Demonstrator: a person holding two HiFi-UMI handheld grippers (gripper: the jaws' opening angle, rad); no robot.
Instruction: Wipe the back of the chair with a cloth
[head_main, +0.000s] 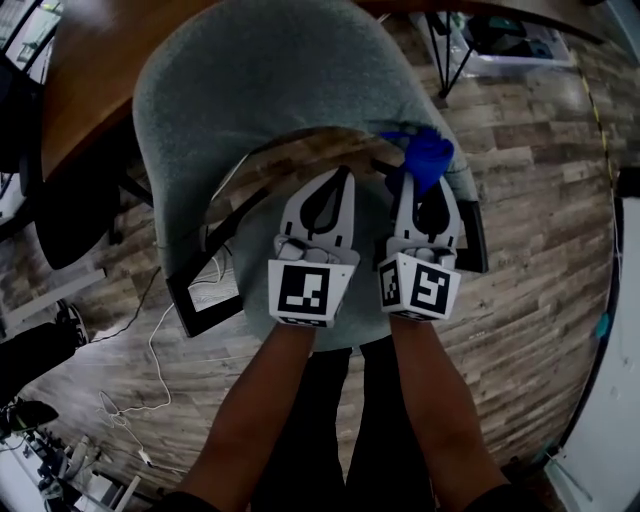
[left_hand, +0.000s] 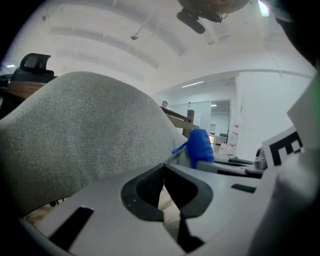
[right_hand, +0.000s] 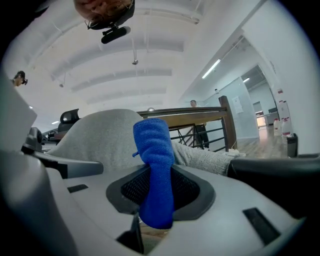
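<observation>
The grey chair (head_main: 250, 90) stands in front of both hand-held grippers, with its backrest just ahead of their tips. The left hand-held gripper (head_main: 345, 178) has its jaws together and holds nothing. The right hand-held gripper (head_main: 428, 195), beside it, clamps the blue cloth (right_hand: 155, 165), which sticks out beyond its jaws, close to the backrest edge.

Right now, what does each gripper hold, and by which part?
The right gripper clamps the cloth by its lower half; the left gripper, fingers together, holds nothing.
</observation>
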